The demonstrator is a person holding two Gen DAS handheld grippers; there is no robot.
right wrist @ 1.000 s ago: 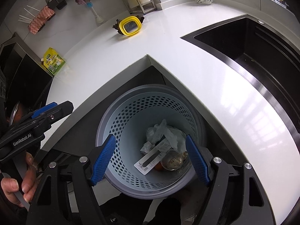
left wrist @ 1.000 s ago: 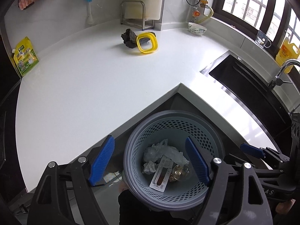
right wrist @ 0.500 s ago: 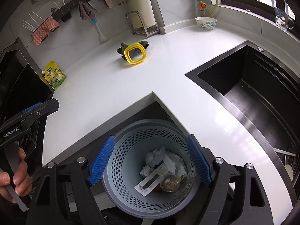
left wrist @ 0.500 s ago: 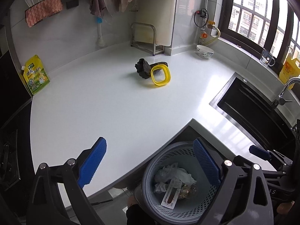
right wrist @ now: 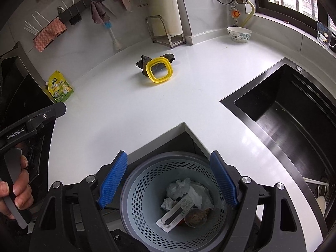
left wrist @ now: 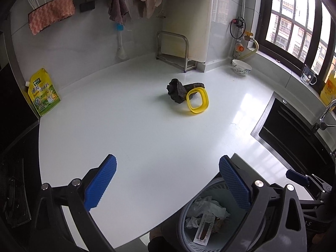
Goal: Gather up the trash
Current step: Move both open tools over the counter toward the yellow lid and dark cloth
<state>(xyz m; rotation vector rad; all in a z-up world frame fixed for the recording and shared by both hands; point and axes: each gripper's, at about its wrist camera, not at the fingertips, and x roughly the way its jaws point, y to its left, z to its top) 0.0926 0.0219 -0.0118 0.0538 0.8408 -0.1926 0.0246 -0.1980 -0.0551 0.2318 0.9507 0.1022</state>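
Both tools are empty. The left gripper (left wrist: 167, 185) has its jaws spread wide, having just been opening, with nothing between them but bare countertop (left wrist: 147, 138). The right gripper (right wrist: 169, 181) is also spread and holds nothing; it hangs above the perforated waste basket (right wrist: 136, 189), which sits on the floor in the notch where the countertop's front edges meet at an inside corner.

The basket already holds crumpled plastic wrap (right wrist: 184, 189), a flat blister pack (right wrist: 175, 215) and a small round cup (right wrist: 195, 216).

What looks left to collect is the dark crumpled lump (left wrist: 176, 91), well beyond the basket toward the back wall, with a yellow-rimmed lid (left wrist: 197, 101) leaning against its near side. Whether the lid counts as trash cannot be told.

To do the next reach well, I would go out from the basket with the left gripper, jaws kept wide, and come onto the lump from the side away from the lid, so the lid is not dragged or tipped.

From basket to lump the countertop is bare, so the path is free. Right of the basket lies the black sink (right wrist: 283, 115), its rim a drop to avoid. The notch's pointed corner (right wrist: 183, 123) stands just behind the basket; a return carry should pass above it before lowering.
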